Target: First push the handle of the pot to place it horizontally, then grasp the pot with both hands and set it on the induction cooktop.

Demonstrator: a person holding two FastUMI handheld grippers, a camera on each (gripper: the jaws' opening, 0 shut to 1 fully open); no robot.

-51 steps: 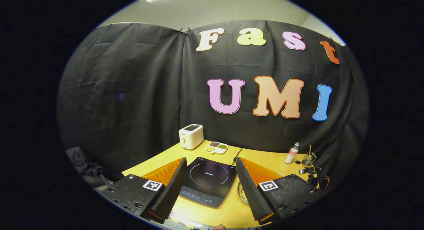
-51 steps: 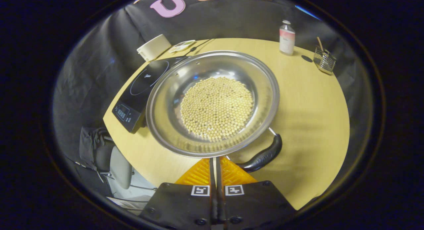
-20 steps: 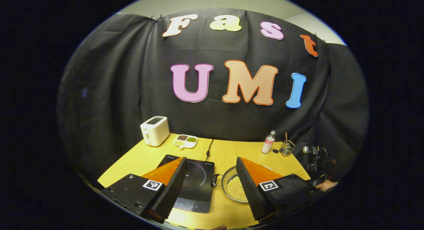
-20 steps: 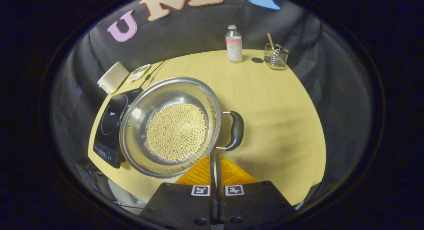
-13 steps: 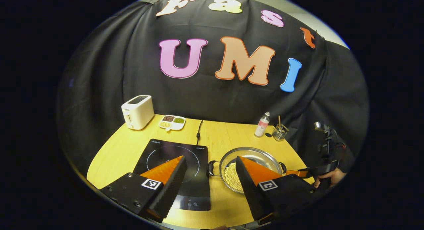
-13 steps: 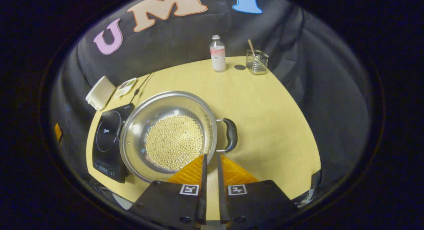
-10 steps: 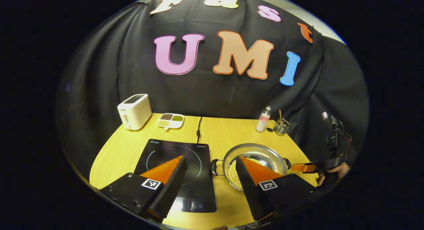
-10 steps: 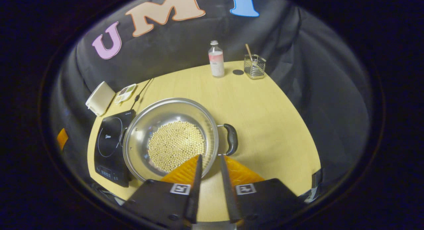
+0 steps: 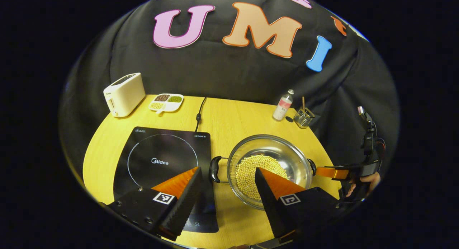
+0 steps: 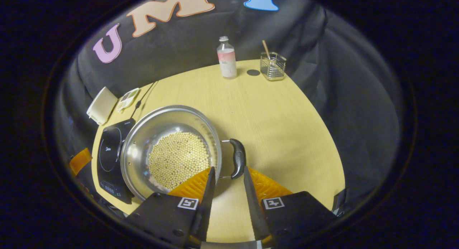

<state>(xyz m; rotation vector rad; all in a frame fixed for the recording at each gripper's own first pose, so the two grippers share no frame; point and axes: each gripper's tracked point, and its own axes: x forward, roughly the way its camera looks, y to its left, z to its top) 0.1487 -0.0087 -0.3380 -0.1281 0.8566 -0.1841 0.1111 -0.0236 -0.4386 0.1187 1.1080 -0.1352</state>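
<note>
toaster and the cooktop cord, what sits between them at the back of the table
A small divided dish of beans sits between the toaster and the cord, in the left gripper view.

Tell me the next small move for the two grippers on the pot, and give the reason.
Probably ease the right gripper forward so its open fingers straddle the pot's right handle, which lies just ahead of the tips. The pot sits on the table beside the induction cooktop, its handles pointing sideways, so the push looks done. The left gripper, also open, hangs above the left handle.
</note>
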